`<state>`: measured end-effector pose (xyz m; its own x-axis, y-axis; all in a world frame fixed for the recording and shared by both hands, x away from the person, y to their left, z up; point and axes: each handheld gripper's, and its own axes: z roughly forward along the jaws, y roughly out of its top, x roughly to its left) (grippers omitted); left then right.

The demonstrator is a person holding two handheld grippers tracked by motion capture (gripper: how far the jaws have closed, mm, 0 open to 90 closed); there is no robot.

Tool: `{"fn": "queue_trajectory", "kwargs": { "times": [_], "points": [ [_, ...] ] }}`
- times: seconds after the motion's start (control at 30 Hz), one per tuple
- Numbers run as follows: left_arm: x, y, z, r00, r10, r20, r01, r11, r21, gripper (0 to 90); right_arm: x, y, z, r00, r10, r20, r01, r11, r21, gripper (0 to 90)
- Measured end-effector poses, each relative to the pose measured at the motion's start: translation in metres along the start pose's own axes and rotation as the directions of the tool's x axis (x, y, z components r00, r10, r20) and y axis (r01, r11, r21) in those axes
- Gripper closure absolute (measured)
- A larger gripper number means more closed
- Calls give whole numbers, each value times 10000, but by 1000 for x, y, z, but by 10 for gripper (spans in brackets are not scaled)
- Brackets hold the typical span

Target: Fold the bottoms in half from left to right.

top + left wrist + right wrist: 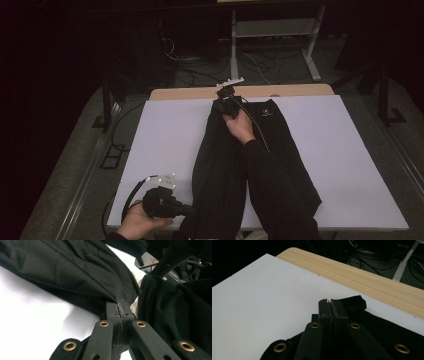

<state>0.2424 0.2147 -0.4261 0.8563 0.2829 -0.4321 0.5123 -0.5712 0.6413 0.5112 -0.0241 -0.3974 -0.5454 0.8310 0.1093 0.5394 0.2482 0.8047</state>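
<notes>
L tool clamped on black garment edge, R tool clamped on its far end, white board

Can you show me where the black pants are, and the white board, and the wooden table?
Pants (285, 165), high view, on one leg.
Board (170, 135), high view, bare left part.
Table (362, 272), right gripper view, wooden edge.
</notes>
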Motion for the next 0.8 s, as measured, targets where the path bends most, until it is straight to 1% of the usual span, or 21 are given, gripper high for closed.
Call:
{"fn": "queue_trajectory", "kwargs": {
  "times": [0.13,0.17,0.27,0.43,0.63,0.73,0.8],
  "points": [
    [-2,6,6,9995,-3,306,3,10000,-1,888,-8,0,-6,10000,33,50,-33,10000,-20,871],
    [-2,7,7,9995,-39,321,38,10000,35,888,-10,0,-8,10000,58,60,-58,10000,-20,871],
    [-3,12,11,9993,26,377,-30,9999,97,888,-17,0,-11,9999,118,109,-118,9999,-31,871],
    [-6,20,19,9980,203,593,-213,9997,148,888,-27,-3,-16,9997,146,219,-147,9999,52,871],
    [-12,32,27,9950,484,871,-513,9982,316,888,-37,-6,-21,9992,256,312,-257,9997,29,870],
    [-14,37,32,9944,514,927,-552,9977,392,888,-42,-7,-24,9989,319,346,-320,9995,12,871],
    [-16,41,36,9927,523,1084,-576,9972,469,888,-45,-7,-26,9989,316,354,-317,9995,29,871]
  ]
}}
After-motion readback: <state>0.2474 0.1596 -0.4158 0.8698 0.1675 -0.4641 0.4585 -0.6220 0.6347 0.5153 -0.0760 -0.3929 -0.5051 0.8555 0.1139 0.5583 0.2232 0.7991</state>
